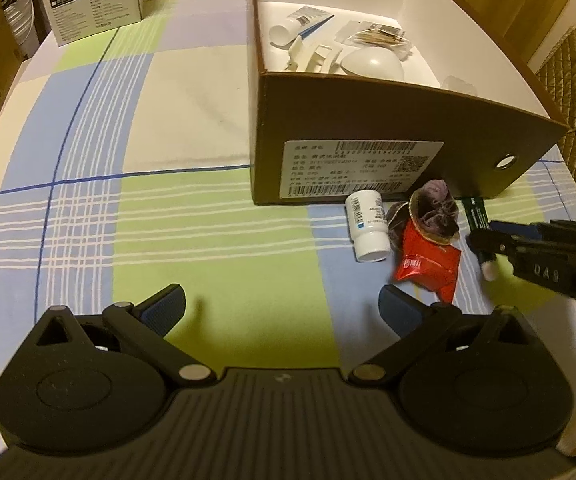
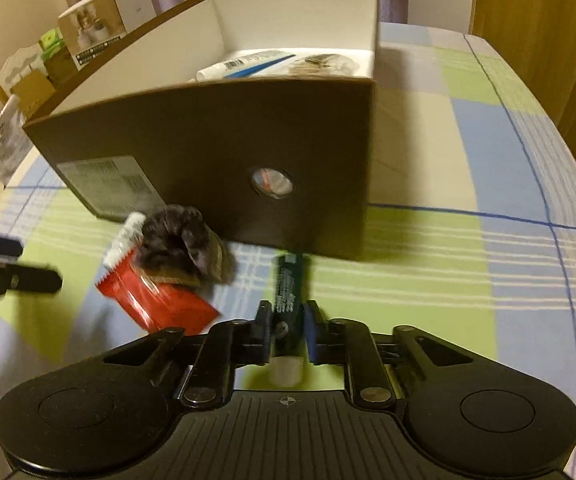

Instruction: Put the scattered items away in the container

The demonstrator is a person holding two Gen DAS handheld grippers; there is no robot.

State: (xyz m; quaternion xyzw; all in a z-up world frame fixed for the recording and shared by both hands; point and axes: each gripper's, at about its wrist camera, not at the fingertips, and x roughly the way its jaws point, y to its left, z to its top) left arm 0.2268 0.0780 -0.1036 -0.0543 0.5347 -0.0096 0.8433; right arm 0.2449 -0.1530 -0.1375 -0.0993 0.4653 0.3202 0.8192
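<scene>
Risk first: right gripper (image 2: pixel 287 330) pinched the dark green tube (image 2: pixel 289 300) only near its capped end, so the tube could pivot or slip on the lift, or knock the box wall at 12 o'clock. Left gripper (image 1: pixel 284 308) hovered with jaws spread, empty; white bottle (image 1: pixel 368 226), red packet (image 1: pixel 428 268) and dark scrunchie (image 1: pixel 436 208) lay at its 1 o'clock. Brown box (image 1: pixel 368 120) already held a white tube, cotton swabs, white dome and plastic parts.
</scene>
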